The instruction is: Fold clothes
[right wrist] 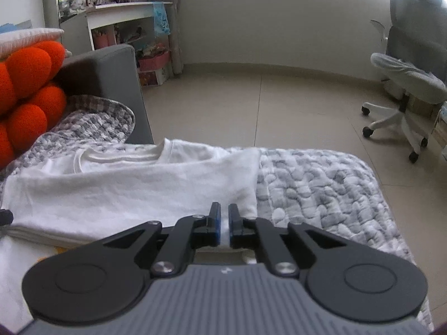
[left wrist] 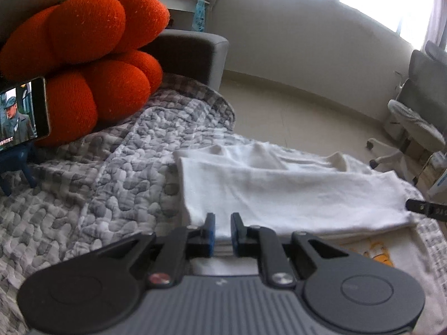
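Two grippers pinch one folded white cotton T-shirt [right wrist: 134, 187] on the grey quilted blanket [right wrist: 321, 184]: left gripper [left wrist: 222, 230] and right gripper [right wrist: 224, 223], at opposite near-edge corners.

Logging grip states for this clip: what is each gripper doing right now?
Left gripper: closed on the near edge of the folded white T-shirt.
Right gripper: closed on the same shirt's near edge.

An orange cushion [left wrist: 83, 64] and a phone [left wrist: 21, 111] are being propped on a grey quilt [left wrist: 111, 173]; an office chair [right wrist: 410, 83] is being left well apart.
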`<action>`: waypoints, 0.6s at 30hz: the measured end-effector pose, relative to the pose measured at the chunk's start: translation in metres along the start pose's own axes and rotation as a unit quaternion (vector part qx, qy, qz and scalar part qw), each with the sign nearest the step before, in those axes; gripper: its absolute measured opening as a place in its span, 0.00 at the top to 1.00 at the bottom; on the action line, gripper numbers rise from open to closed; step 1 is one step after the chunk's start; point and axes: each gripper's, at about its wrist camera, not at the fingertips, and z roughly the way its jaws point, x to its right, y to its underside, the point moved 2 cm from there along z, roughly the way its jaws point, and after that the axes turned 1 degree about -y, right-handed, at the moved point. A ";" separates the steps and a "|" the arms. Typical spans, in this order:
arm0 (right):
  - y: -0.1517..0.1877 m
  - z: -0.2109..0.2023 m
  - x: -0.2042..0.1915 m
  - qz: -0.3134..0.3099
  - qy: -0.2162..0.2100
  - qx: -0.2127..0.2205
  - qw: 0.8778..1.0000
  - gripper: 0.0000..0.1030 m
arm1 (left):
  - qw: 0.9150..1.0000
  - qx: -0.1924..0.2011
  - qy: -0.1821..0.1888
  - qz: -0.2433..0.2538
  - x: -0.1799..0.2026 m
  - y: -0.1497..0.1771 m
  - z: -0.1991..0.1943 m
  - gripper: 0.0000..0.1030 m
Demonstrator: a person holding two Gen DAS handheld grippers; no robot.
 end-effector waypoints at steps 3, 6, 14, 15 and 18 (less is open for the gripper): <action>0.004 0.007 0.004 0.013 0.001 -0.015 1.000 0.96 | 1.000 -0.012 -0.004 0.001 0.001 0.003 0.006 0.87; 0.006 0.010 0.004 0.013 -0.001 -0.012 1.000 0.97 | 1.000 -0.018 0.000 -0.008 -0.001 0.007 0.010 0.87; 0.007 0.011 0.006 0.024 -0.005 -0.011 1.000 0.97 | 1.000 -0.023 -0.003 -0.007 0.000 0.008 0.011 0.87; 0.007 0.011 0.006 0.026 -0.006 -0.010 1.000 0.97 | 1.000 -0.022 -0.003 -0.007 0.000 0.008 0.011 0.87; 0.007 0.010 0.006 0.023 -0.005 -0.009 1.000 0.97 | 1.000 -0.022 -0.004 -0.002 0.001 0.010 0.011 0.87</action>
